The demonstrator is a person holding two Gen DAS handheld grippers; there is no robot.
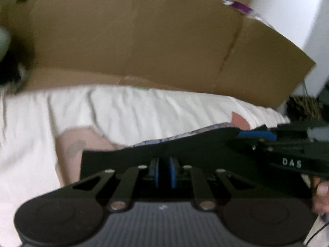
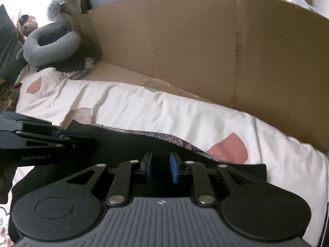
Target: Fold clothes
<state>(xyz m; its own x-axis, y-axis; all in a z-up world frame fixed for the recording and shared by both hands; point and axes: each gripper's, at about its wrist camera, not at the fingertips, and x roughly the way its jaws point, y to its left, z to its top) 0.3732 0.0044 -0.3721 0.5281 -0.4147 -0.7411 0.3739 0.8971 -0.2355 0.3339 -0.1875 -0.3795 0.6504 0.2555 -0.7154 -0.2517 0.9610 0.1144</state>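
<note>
Black garment [image 2: 123, 144] pinched by left gripper [image 1: 163, 171] and right gripper [image 2: 160, 167]

Pretty cluttered bedroom setup. A big flattened cardboard sheet [image 2: 195, 47] stands up behind the bed, whose white bedsheet [image 2: 144, 111] has pink patches. Left of the cardboard there's a grey neck pillow [image 2: 51, 45], with a small plush toy [image 2: 28, 24] just behind it. Right of the cardboard a plain white wall [image 1: 287, 10] shows. Bright daylight blows out the corner above the plush toy.
</note>
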